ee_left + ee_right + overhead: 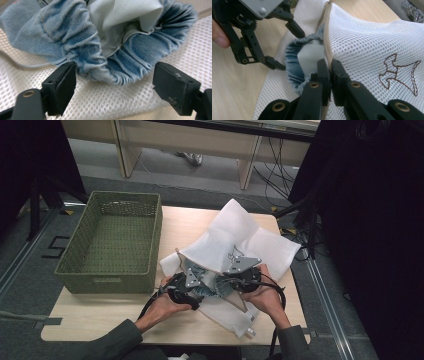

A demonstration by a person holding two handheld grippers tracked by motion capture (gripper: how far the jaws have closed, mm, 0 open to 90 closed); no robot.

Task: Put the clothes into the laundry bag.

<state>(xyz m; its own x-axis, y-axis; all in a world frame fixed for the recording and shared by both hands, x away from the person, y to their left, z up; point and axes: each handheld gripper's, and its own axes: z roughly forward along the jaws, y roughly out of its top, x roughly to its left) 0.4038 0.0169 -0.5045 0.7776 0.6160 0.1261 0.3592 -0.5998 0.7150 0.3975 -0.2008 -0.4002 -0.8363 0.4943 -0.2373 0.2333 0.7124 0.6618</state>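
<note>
Beside one green basket (110, 245), the right gripper (329, 65) is pinching one white mesh bag's (367, 42) zipper edge while the left gripper (113, 75), jaws wide and holding nothing, is flanking one denim garment (75, 37).

No words or brand names can be read. A mark shaped like the numeral 5 stands on the floor (30, 265) left of the basket (112, 245).

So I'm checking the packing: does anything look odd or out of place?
Yes: the denim garment bulges half out of the mesh laundry bag at its zipper edge, which the right hand-held gripper pinches, rather than lying fully inside.
</note>
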